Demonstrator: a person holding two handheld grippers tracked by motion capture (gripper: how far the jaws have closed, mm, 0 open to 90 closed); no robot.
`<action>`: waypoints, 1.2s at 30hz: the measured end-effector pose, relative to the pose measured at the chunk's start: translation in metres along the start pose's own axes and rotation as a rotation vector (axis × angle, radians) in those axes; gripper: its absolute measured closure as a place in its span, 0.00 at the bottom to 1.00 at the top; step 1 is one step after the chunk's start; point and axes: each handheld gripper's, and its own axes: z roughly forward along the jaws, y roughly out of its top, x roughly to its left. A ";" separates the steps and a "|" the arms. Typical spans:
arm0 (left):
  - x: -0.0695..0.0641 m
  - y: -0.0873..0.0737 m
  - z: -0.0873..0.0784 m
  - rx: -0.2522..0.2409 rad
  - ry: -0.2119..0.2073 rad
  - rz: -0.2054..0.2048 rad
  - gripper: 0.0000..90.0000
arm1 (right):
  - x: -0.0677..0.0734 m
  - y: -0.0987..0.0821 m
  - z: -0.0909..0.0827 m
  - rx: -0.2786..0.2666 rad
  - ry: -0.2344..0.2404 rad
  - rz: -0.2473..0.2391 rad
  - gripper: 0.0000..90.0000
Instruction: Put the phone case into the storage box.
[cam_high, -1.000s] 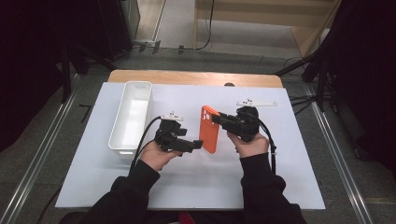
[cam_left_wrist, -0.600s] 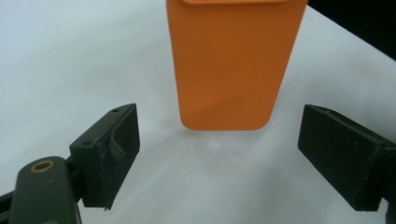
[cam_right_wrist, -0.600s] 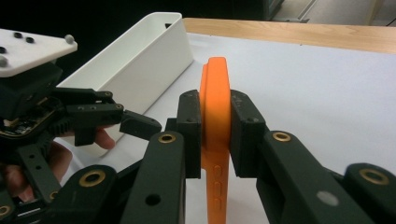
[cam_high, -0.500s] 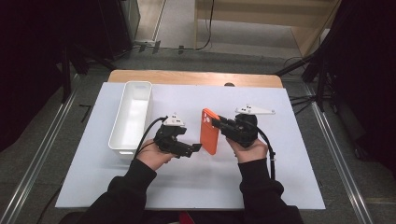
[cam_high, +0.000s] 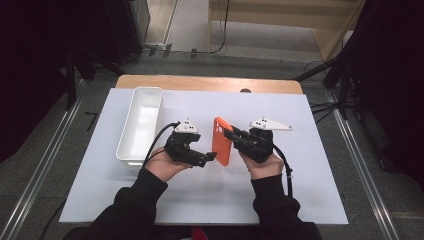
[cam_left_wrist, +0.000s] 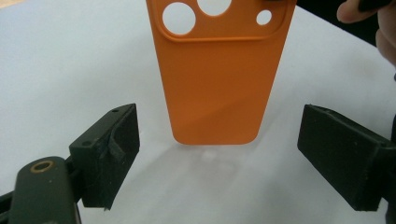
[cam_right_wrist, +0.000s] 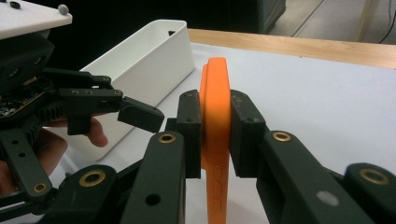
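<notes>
Both hands drew closer together | right gripper (cam_high: 231, 134) pinches orange phone case (cam_high: 221, 141) (edge-on, no readable writing) | left gripper (cam_high: 209, 157) spread at case's 7 o'clock | white bin (cam_high: 140, 125) at 9 o'clock

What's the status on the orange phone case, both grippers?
Right hand-held gripper shut on orange phone case, held upright. Left hand-held gripper open, facing it. White bin off left, nothing in the way.

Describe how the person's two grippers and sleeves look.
Both the left gripper and right gripper are black, with block-shaped pads, brass-coloured pivot rivets and trailing black cables. A grey three-cornered plate tops the right one. The sleeves are black.
</notes>
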 end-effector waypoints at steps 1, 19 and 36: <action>0.000 0.001 0.000 0.009 0.000 -0.008 0.14 | 0.000 0.000 0.000 0.000 0.000 0.005 0.83; 0.003 0.010 -0.001 -0.040 0.018 -0.009 0.00 | 0.005 -0.005 0.005 -0.015 0.010 0.042 0.83; -0.003 0.016 0.010 -0.042 0.034 0.000 0.00 | 0.016 -0.005 0.006 -0.024 0.035 0.044 0.83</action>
